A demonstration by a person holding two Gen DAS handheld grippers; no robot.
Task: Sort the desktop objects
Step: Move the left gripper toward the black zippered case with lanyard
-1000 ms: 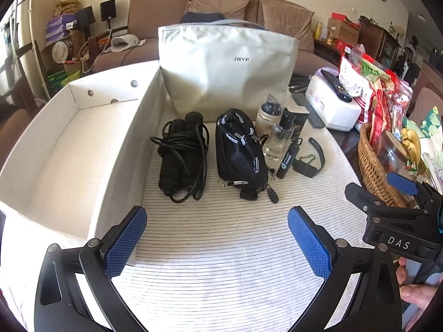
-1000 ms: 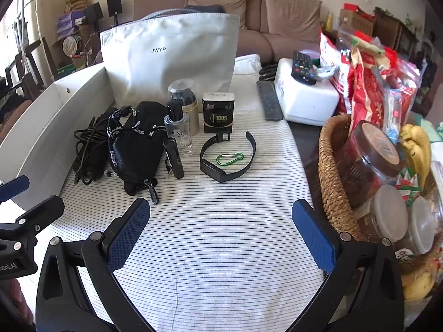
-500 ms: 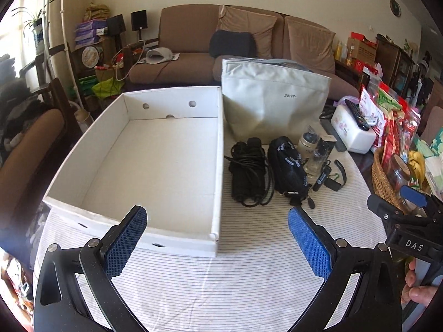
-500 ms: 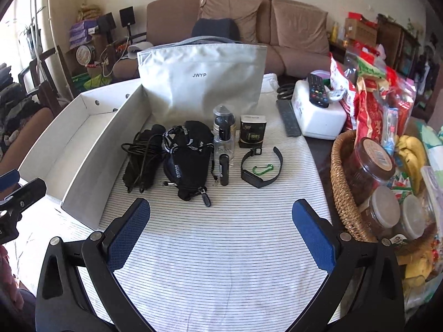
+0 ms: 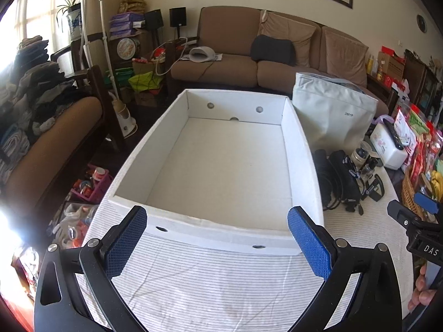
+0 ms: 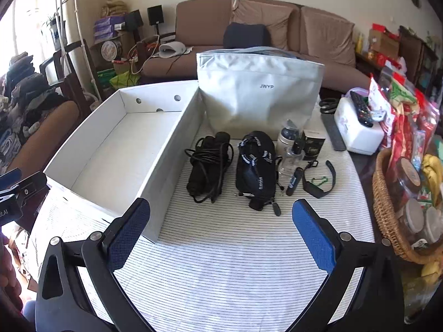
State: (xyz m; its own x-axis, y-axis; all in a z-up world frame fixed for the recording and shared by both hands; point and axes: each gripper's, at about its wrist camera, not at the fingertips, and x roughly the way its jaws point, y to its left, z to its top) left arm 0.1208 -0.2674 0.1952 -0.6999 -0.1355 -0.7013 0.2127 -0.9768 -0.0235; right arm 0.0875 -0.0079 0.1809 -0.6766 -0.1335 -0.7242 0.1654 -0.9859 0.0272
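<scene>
Right wrist view shows the desktop objects in a row on the striped table (image 6: 221, 249), all on its far half. From left to right lie a black cable bundle (image 6: 209, 163), a black pouch (image 6: 256, 170), a clear bottle (image 6: 290, 160) with a pale jar (image 6: 286, 135) behind it, a small black stick (image 6: 294, 181), a dark box (image 6: 313, 145), and a black wristband (image 6: 318, 181) around a green carabiner (image 6: 319, 179). The bottle and the stick look to be touching the pouch, though the angle makes that hard to judge.

A white box (image 6: 171, 152), with nothing in it, stands just left of the cable bundle; a grey tote bag (image 6: 260, 94) stands upright behind the row. A wicker basket (image 6: 387, 221) of jars and bananas sits at the right edge of the table.

The right hand-held gripper (image 6: 221, 232) hangs over the near part of the table with its jaws wide apart and nothing between them. In the left wrist view, the left hand-held gripper (image 5: 217, 238) is likewise spread and holds nothing, above the near wall of the white box (image 5: 221, 232).
</scene>
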